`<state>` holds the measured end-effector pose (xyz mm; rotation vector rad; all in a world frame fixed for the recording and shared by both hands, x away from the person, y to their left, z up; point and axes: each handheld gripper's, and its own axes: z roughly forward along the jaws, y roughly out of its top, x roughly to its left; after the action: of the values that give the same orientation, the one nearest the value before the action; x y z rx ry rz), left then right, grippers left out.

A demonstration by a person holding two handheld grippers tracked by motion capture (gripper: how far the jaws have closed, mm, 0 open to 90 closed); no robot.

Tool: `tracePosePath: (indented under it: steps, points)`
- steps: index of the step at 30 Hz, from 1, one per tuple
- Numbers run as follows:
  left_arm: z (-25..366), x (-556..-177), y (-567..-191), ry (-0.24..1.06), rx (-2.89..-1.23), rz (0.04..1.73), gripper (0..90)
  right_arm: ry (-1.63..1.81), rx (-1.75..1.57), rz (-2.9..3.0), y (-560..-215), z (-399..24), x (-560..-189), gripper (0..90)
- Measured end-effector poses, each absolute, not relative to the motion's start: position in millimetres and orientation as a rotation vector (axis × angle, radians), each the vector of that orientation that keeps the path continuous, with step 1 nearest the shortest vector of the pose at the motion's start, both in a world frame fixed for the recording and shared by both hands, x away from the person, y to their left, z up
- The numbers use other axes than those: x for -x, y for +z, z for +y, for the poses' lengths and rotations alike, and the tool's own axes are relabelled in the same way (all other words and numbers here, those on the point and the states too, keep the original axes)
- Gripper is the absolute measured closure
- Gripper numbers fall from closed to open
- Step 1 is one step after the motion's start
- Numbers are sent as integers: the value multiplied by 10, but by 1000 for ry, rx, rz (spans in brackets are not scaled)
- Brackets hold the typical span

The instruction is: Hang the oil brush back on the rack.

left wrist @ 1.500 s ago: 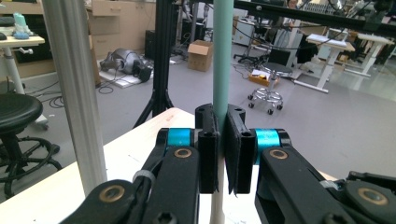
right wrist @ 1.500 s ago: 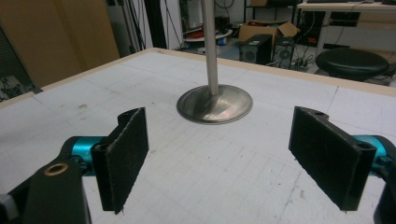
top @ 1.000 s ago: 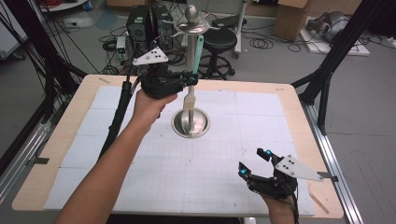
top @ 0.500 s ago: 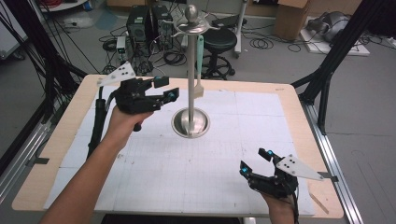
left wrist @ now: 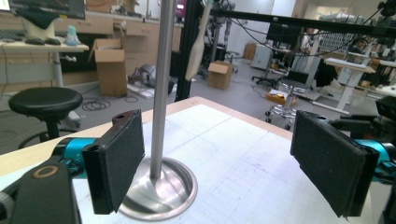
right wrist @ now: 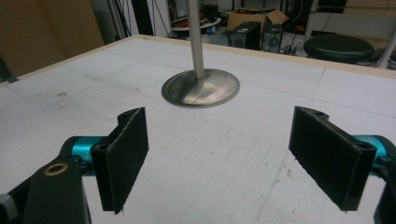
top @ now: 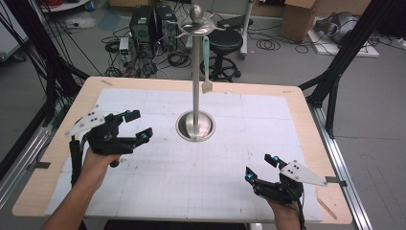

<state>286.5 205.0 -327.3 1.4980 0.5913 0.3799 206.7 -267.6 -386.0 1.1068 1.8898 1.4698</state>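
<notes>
The pale spatula (top: 206, 64) hangs from a hook at the top of the metal stand (top: 195, 127) in mid-tabletop (top: 287, 124), and with the left claw (top: 135, 125) spread and empty beside the base and the right claw (top: 261, 167) likewise spread, a careless swing against the pole could shake it off.

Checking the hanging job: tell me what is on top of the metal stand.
A round knob caps the metal stand, with curved hooks just below it. A pale green spatula hangs from one hook. How its handle loops over that hook is too small to tell.
</notes>
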Motion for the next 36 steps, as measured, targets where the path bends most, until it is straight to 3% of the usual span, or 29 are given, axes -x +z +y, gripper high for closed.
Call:
tracePosePath:
  steps: [16, 36]
  points:
    - [2584, -2438, -3844, 424, -1497, 671, 180, 1443, -1127, 1873, -3937, -2759, -2029, 181]
    - [2612, -2430, -3947, 429, -1499, 710, 185, 1433, -1141, 1870, -3940, -2744, -2018, 182]
